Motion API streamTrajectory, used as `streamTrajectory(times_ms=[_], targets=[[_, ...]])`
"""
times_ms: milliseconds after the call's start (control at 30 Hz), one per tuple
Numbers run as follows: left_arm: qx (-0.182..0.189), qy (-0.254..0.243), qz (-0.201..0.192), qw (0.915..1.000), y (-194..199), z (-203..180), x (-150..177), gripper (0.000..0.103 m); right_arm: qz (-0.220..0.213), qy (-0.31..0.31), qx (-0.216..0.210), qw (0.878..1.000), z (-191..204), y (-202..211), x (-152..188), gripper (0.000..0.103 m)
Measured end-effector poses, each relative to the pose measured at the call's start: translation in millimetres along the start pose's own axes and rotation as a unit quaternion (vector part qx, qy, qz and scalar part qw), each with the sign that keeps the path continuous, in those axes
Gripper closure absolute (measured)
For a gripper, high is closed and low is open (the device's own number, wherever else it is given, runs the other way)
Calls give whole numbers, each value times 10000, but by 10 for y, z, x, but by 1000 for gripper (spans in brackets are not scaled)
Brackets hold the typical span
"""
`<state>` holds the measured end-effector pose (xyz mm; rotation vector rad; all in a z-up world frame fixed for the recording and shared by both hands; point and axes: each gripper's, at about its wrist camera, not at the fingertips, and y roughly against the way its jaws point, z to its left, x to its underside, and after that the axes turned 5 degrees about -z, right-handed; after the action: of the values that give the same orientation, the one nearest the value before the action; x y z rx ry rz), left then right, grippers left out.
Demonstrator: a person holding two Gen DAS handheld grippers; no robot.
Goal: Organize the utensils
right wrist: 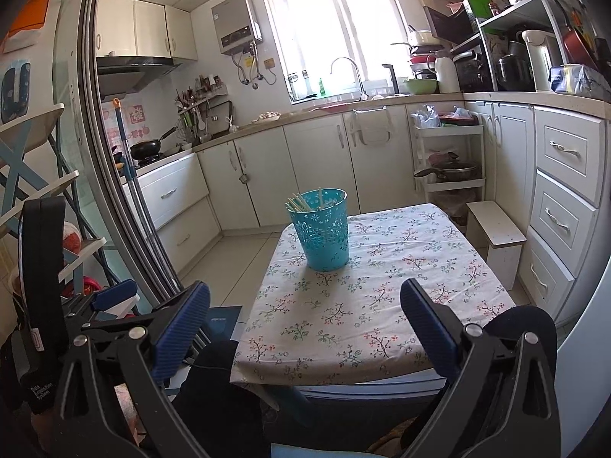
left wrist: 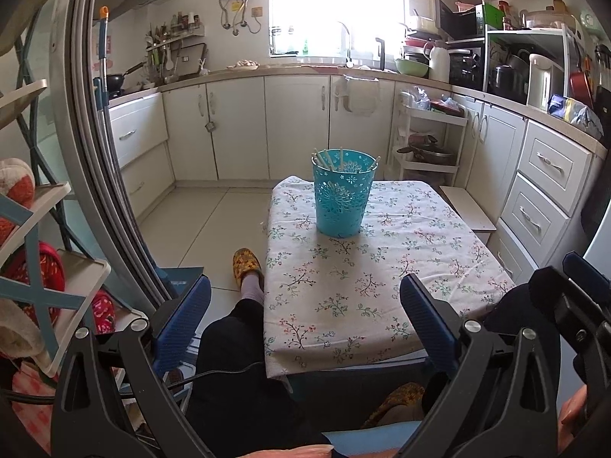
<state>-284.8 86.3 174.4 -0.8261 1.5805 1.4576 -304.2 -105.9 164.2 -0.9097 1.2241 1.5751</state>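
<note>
Chopsticks (right wrist: 301, 202), pale and thin, already stand in the perforated turquoise plastic bucket (right wrist: 322, 231) at the floral-cloth worktop (left wrist: 382, 286) far end. Left gripper (left wrist: 305, 324) and right gripper (right wrist: 305, 328) both spread, empty, near edge. Judgement: nothing loose remains; keep clear of the bucket.

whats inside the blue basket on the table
Several pale sticks, likely chopsticks, stand inside the basket, their tops leaning against the rim. The basket's wall hides their lower ends and anything else at the bottom.

Daylight blows out the window (right wrist: 324, 26); sharp focus, strong fisheye bending at edges.
</note>
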Motion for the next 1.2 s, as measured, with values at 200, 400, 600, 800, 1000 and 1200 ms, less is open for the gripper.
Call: streamTrajectory(times_ms=[200, 400, 600, 800, 1000, 1200], targets=[[-51, 6, -7, 10000, 18, 18, -8, 8, -7, 10, 1, 10000, 8, 11, 8, 7], [-100, 10, -12, 9999, 26, 26, -11, 8, -4, 28, -22, 10000, 5, 34, 9, 7], [-114, 5, -14, 9999, 27, 33, -7, 8, 1, 32, -24, 10000, 3, 29, 8, 7], [-126, 8, -12, 9999, 32, 50, -6, 8, 15, 41, -34, 10000, -7, 35, 19, 7], [-125, 12, -19, 9999, 31, 57, -6, 8, 17, 44, -33, 10000, -8, 42, 23, 7], [-125, 12, -18, 9999, 31, 62, -5, 8, 26, 48, -37, 10000, -7, 35, 22, 7]])
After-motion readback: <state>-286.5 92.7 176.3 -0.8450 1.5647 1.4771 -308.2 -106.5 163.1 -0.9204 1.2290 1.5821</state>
